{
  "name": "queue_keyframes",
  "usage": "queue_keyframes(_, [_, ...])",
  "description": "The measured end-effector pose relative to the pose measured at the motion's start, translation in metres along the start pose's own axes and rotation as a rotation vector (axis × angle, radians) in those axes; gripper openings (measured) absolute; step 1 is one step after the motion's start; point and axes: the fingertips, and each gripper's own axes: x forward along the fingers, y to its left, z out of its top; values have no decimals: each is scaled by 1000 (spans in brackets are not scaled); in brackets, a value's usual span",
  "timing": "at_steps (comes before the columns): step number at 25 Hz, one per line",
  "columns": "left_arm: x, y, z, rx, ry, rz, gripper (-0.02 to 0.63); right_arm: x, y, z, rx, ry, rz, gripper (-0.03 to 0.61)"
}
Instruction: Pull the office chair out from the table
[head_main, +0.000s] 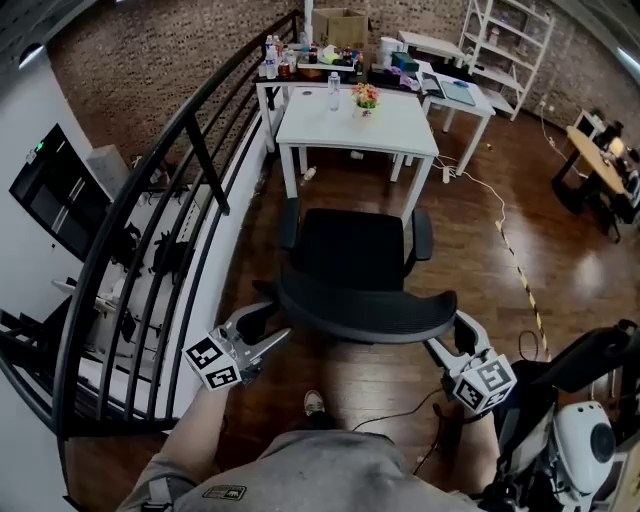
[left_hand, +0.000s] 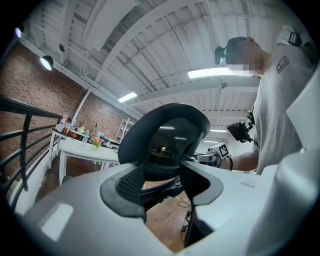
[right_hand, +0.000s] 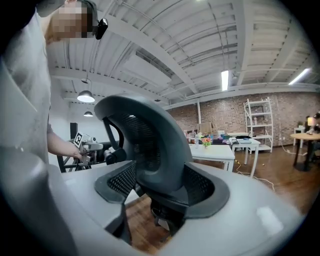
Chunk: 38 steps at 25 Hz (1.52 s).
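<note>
The black office chair (head_main: 350, 250) stands on the wood floor just in front of the white table (head_main: 355, 125), its curved backrest (head_main: 370, 312) nearest me. My left gripper (head_main: 268, 330) is at the backrest's left end; in the left gripper view the mesh backrest (left_hand: 167, 135) sits between the jaws of that gripper (left_hand: 162, 182), which are shut on its edge. My right gripper (head_main: 448, 338) straddles the right end. In the right gripper view the thick rim (right_hand: 150, 140) lies between the wide jaws of that gripper (right_hand: 160, 187), which are open.
A black railing (head_main: 150, 220) runs along the left. A bottle (head_main: 334, 90) and flowers (head_main: 365, 97) stand on the table. More tables (head_main: 440, 90) and shelves are behind. A cable (head_main: 500, 220) crosses the floor at right; equipment (head_main: 580, 430) sits at bottom right.
</note>
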Motion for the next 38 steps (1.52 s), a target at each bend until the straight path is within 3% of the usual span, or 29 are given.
queue_keyframes(1, [-1,-8,-3,-1,1,0,191,-3,6,0,-8,-2,16,289])
queue_keyframes(5, [4,-48,-16,0,3,3,39,-22,29,-5,-30,-16,69,46])
queue_keyframes(7, [7,-73,-23,1,8,-3,8,-36,41,-9,-24,-24,97,8])
queue_keyframes(23, [-6,-276,-73,-1,48,-52,8,-154,143,-61,7,-11,317,6])
queue_keyframes(31, [-22,-313,-78,-4,67,-119,8,-174,206,-70,-21,11,389,6])
queue_keyframes(38, [-48,-322,-77,-29,85,-221,8,-176,261,-83,10,50,373,6])
